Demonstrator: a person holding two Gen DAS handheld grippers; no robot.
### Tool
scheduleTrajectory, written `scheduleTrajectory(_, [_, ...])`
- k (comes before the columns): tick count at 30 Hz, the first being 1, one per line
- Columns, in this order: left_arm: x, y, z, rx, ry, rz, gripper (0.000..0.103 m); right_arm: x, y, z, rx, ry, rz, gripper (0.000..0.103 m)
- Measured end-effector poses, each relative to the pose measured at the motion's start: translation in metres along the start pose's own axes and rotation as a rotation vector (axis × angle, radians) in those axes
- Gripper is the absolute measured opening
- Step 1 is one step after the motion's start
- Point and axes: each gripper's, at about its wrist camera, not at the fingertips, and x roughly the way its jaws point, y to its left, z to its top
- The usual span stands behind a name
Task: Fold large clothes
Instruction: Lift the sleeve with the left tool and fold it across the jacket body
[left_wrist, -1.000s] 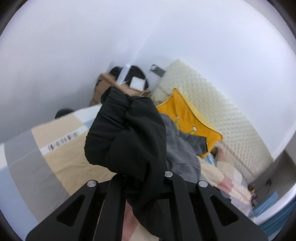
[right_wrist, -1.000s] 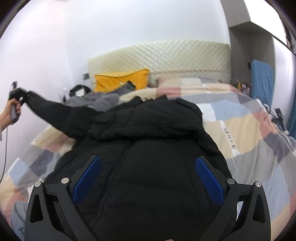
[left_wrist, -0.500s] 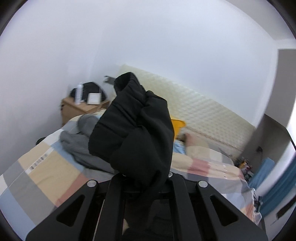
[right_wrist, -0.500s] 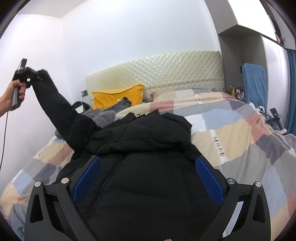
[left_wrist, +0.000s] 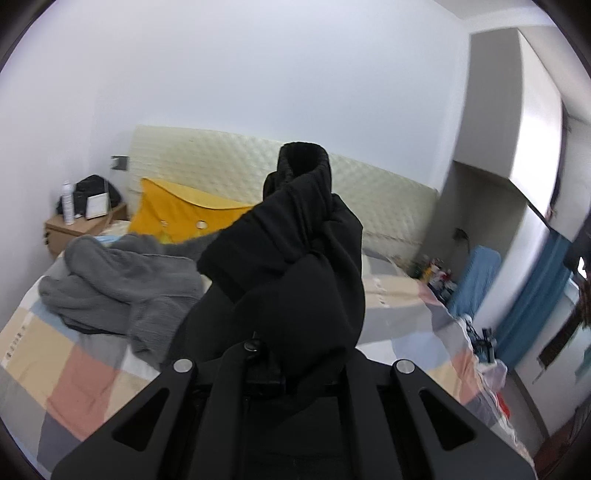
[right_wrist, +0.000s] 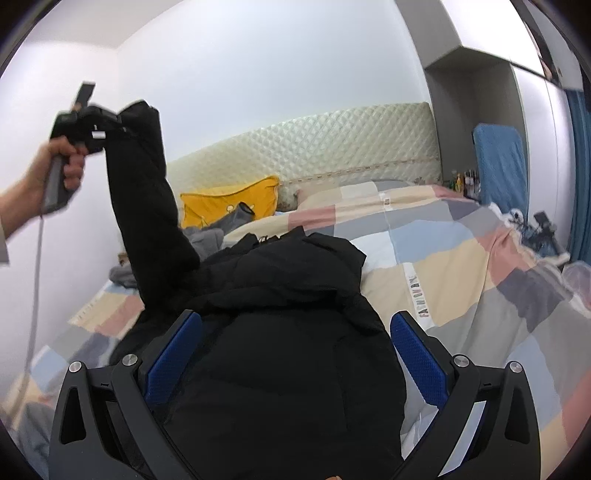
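The left gripper (right_wrist: 110, 127), clenched on the black jacket's sleeve (right_wrist: 147, 206), has swung it higher toward the frame's upper left, ready to fold inward, while the right gripper (right_wrist: 295, 354) hangs released above the jacket's body (right_wrist: 280, 369).

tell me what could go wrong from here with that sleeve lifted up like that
1. The left gripper pinches only the cuff end of the black jacket's sleeve; the puffy fabric might slip out mid-swing.
2. The right gripper is open above the jacket body, so nothing pins it; pulling the sleeve could drag the whole jacket askew.
3. The grey garment lies close by and may catch under the fold.
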Motion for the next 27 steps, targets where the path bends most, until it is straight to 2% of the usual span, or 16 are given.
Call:
scheduleTrajectory(4, [0.023, -0.025, -0.012, 0.007, 0.039, -0.052, 0.005, -0.005, -0.013, 0.005, 0.047, -0.018, -0.002, 0.103])
scheduleTrajectory(13, [0.086, -0.086, -0.058, 0.045, 0.129, -0.131, 0.005, 0.002, -0.011, 0.002, 0.002, -0.002, -0.028, 0.103])
scheduleTrajectory(18, [0.134, -0.122, -0.102, 0.080, 0.214, -0.160, 0.005, 0.007, -0.024, 0.000, 0.039, 0.029, -0.043, 0.103])
scheduleTrajectory(23, [0.165, -0.138, -0.149, 0.041, 0.269, -0.189, 0.005, -0.002, -0.036, -0.001, 0.044, 0.002, -0.104, 0.103])
scheduleTrajectory(27, [0.194, -0.149, -0.189, 0.085, 0.337, -0.182, 0.005, 0.003, -0.045, -0.002, 0.081, 0.017, -0.088, 0.103])
